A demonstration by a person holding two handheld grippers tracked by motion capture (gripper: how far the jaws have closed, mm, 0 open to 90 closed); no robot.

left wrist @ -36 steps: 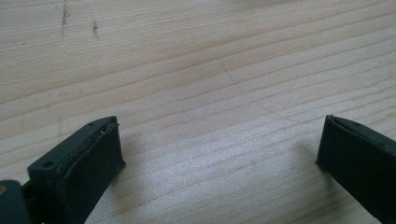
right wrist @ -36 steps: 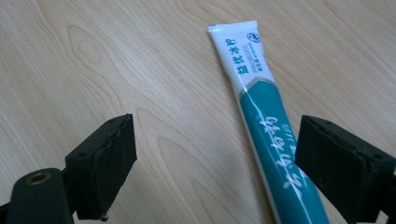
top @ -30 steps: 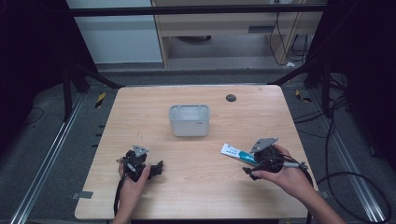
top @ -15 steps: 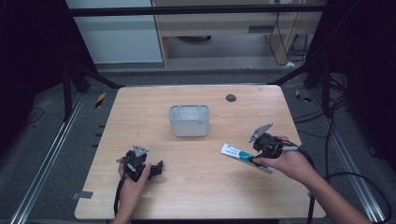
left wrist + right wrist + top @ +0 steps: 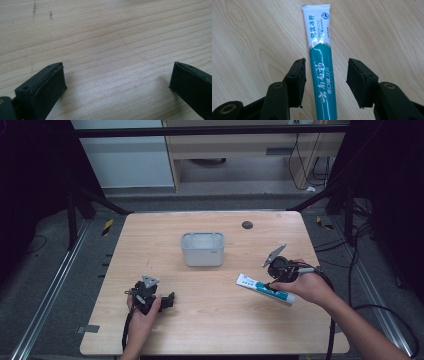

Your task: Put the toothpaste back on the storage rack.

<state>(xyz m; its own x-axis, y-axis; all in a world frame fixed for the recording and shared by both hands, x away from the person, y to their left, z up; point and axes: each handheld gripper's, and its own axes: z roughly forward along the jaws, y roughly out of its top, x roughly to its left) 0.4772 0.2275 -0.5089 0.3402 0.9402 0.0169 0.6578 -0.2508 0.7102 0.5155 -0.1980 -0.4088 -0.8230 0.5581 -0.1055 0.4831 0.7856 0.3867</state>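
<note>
The toothpaste tube (image 5: 320, 62) is lying flat on the table (image 5: 150, 235), right of centre and toward the near edge, its white end pointing left. The right gripper (image 5: 325, 77) is straddling it, jaws apart on either side with gaps showing. A white tub (image 5: 202, 249) is sitting at mid-table, farther back. At the near left, the left gripper (image 5: 117, 82) is resting with jaws spread wide over bare wood.

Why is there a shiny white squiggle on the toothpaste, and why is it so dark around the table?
In the right gripper view, the squiggle is lamp glare on the glossy toothpaste tube. In the high view, light falls on the table while the room around stays dim. In the left gripper view, the jaws cast soft shadows on the wood.
</note>
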